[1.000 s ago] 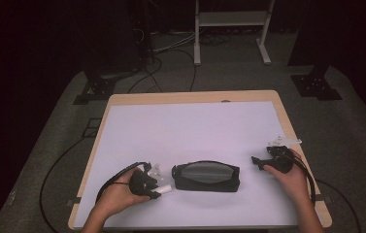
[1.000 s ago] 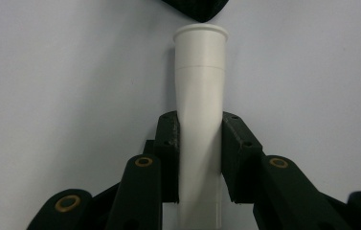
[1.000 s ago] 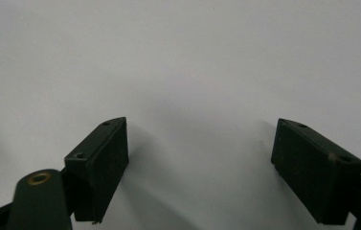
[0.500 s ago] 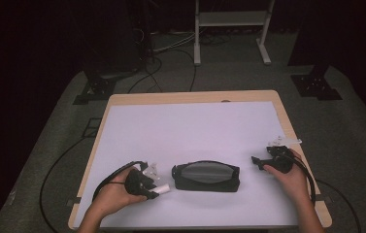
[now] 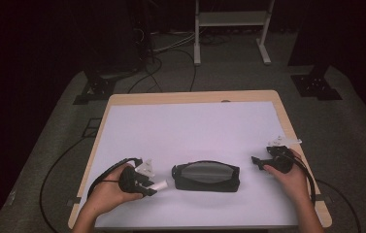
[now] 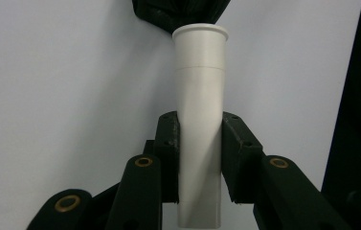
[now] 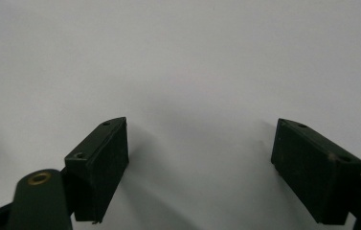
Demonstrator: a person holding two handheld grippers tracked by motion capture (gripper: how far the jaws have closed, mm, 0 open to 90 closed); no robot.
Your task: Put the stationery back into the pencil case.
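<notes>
One white tube (image 6: 200, 120); one black pouch (image 5: 206, 176)

My high view looks forward and down over the near edge of the table (image 5: 190, 121), taking in all four edges and the dark floor beyond. My left gripper view sits close, facing along its jaws at the pouch (image 6: 178, 12) near the front edge. My right gripper view faces bare tabletop near the right edge.
</notes>
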